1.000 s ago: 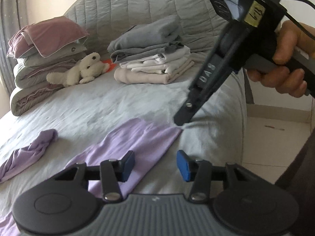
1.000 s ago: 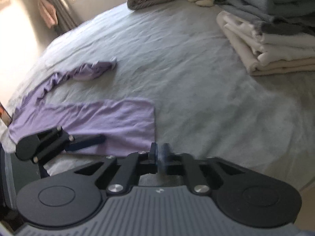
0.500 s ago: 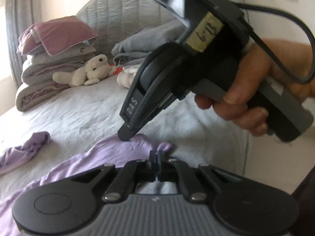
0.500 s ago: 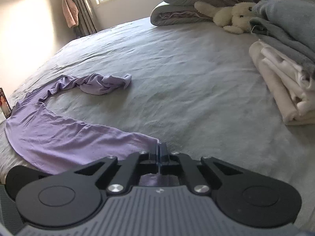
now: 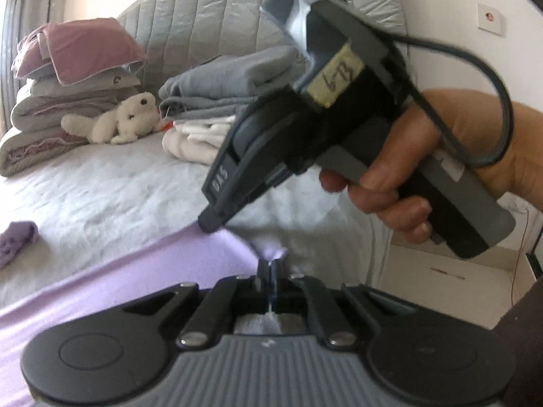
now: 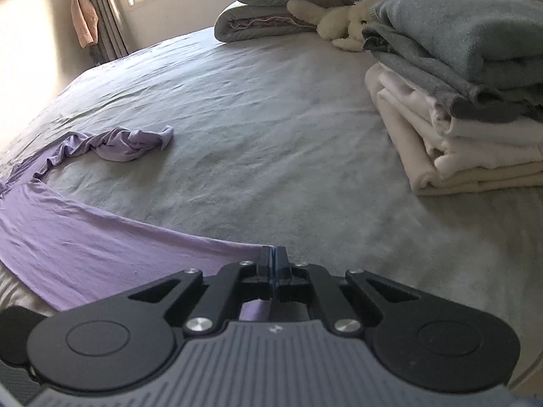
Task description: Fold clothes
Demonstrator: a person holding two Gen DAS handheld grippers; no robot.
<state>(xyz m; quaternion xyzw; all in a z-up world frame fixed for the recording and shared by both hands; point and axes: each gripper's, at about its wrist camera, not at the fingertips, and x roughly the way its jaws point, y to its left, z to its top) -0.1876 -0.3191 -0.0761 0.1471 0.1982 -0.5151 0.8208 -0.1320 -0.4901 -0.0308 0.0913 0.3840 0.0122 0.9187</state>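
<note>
A long purple garment [image 5: 152,271] lies spread along the near edge of the grey bed [image 6: 271,135]. Its bunched sleeve [image 6: 129,142] rests farther out on the sheet. My left gripper [image 5: 269,264] is shut, with a small tuft of the garment's end edge pinched at its tips. My right gripper [image 6: 273,254] is shut on the garment's corner, and purple cloth shows under its jaws. In the left wrist view the right gripper [image 5: 210,225], held by a hand [image 5: 407,169], presses its tip on the same edge just to the left.
A stack of folded grey and white clothes [image 6: 475,101] sits at the bed's right side. A plush toy [image 5: 125,122] and a pile of folded bedding [image 5: 68,84] lie by the quilted headboard [image 5: 210,27]. The bed's edge drops to a tiled floor [image 5: 441,271] on the right.
The left gripper's jaws went from open to shut at the garment's end edge. The right gripper closed on the corner and now sits nearer the left one, and the edge has risen slightly.
</note>
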